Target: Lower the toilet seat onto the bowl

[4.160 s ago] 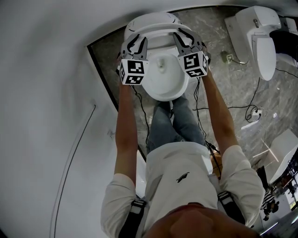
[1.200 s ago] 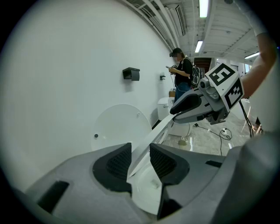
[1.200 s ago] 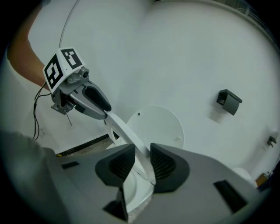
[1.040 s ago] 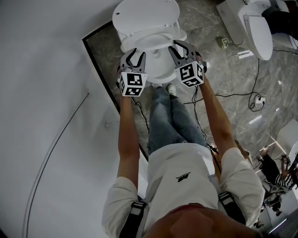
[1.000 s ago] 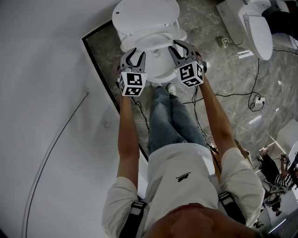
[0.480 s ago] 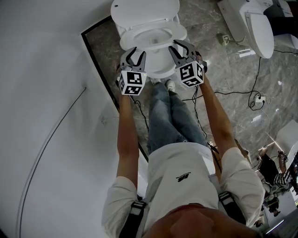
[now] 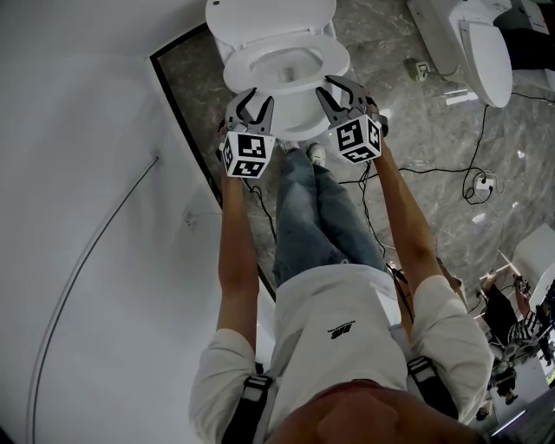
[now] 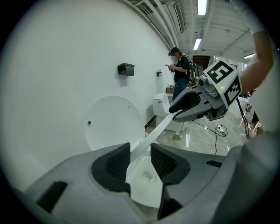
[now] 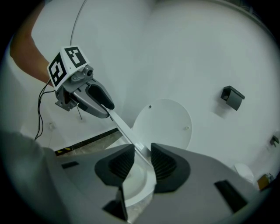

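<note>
The white toilet seat [image 7: 334,61] lies low over the bowl [image 7: 299,121], while the round lid [image 7: 269,16] stands up behind it. My left gripper [image 7: 250,97] is at the seat's front left and my right gripper [image 7: 340,85] at its front right. In the left gripper view the seat [image 8: 159,127] runs edge-on as a thin strip between my left gripper's [image 8: 140,151] pads. In the right gripper view the same strip [image 9: 124,127] passes through my right gripper [image 9: 142,151]. Both pairs of jaws are opening, with a gap showing beside the seat rim.
A second toilet [image 7: 481,52] stands at the top right, with cables [image 7: 468,182] on the marble floor. A white wall [image 7: 87,217] runs along the left. The person's legs [image 7: 312,217] are just before the bowl. A black wall fixture [image 8: 125,68] and a standing person [image 8: 179,74] are beyond.
The seat has swung down from its raised tilt and now lies flatter over the bowl. Both grippers have come down with it and sit nearer the bowl's front.
</note>
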`<state>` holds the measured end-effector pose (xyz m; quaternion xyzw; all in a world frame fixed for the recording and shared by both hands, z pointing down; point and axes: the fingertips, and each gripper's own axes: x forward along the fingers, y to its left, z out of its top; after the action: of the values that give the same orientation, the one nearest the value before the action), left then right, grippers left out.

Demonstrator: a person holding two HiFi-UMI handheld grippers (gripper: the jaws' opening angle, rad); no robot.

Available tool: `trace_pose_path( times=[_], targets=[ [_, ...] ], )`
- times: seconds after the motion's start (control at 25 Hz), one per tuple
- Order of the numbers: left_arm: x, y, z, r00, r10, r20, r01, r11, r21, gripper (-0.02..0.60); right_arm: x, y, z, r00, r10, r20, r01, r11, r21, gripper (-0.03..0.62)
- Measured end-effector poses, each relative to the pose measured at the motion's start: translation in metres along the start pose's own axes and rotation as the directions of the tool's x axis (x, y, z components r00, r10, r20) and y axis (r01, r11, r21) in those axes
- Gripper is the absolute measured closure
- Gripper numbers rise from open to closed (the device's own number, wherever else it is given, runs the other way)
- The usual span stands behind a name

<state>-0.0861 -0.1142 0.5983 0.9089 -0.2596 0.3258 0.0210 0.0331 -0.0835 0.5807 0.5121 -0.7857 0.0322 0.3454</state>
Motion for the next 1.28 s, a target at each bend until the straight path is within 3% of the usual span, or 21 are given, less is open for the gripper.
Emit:
trace_pose_path(
  times=[1.28],
  targets=[
    [-0.006, -0.059, -0.070, 0.991, -0.056, -0.118, 0.058, 0.998, 0.008, 0.422, -0.015, 0.065, -0.061, 0.987, 0.136, -0.087, -0.135, 0.991, 0.008, 0.465]
  ],
)
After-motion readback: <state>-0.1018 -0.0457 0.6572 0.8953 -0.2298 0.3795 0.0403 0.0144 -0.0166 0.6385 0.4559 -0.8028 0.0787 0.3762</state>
